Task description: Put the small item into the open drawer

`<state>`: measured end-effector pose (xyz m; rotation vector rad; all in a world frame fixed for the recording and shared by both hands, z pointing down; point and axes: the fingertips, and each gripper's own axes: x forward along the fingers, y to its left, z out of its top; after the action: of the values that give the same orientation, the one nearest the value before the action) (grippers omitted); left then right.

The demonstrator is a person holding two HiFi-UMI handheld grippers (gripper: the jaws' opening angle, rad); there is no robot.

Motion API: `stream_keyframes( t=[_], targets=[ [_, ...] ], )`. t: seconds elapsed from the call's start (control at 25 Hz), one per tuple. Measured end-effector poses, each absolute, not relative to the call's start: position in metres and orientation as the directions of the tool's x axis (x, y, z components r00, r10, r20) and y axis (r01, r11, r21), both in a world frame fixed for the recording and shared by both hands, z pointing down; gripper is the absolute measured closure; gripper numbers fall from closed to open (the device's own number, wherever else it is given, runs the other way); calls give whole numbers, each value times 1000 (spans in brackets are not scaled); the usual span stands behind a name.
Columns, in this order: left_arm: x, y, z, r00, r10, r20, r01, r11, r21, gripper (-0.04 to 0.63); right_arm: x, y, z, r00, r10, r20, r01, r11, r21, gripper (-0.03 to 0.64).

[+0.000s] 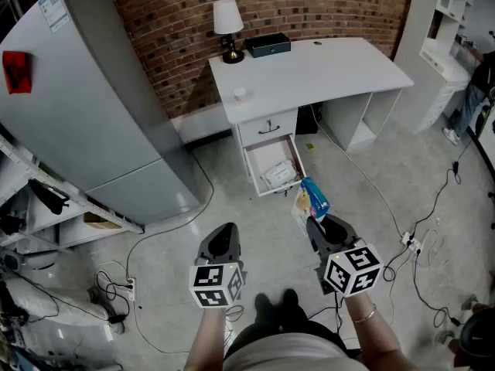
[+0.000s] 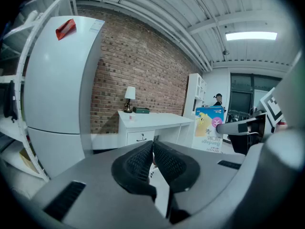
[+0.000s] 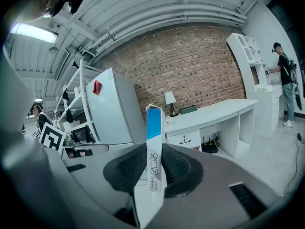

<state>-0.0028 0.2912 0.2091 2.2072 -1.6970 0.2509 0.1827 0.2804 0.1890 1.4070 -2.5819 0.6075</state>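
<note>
My right gripper (image 1: 313,224) is shut on a flat blue and white bandage box (image 1: 311,201), which stands on edge between its pads (image 3: 133,168). That box (image 3: 153,147) rises upright past the jaw tips in the right gripper view, and its printed face (image 2: 209,128) shows at the right of the left gripper view. The open drawer (image 1: 272,168) hangs out of the white desk (image 1: 309,72) ahead, below a shut drawer, with packets lying inside. My left gripper (image 1: 223,240) hovers over the floor beside the right one, shut with nothing between its pads (image 2: 138,163).
A grey fridge (image 1: 85,99) stands at the left beside a white shelf rack (image 1: 46,207). A lamp (image 1: 227,25), a dark box (image 1: 267,45) and a small cup (image 1: 240,94) sit on the desk. Cables (image 1: 433,207) trail over the floor. A person (image 3: 288,89) stands at the far right.
</note>
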Motion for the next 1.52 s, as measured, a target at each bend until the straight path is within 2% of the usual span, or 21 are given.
stream_keyframes(
  t=[0.48,1.12,1.52],
  targets=[
    [24,304,202,265,-900,346,-962,-223,158,568,202,296,184,-572,-759,312,-817,491,-302,517],
    [54,313,191,184,-931,314,-981,-155,115,568,240,295,183,-636,-714,293,-768,547,-333,517],
    [46,287,201,175,-926,334,-984,-151,96,568,233,268,191,-645,-704,298,-759,543,-360,517]
  ],
)
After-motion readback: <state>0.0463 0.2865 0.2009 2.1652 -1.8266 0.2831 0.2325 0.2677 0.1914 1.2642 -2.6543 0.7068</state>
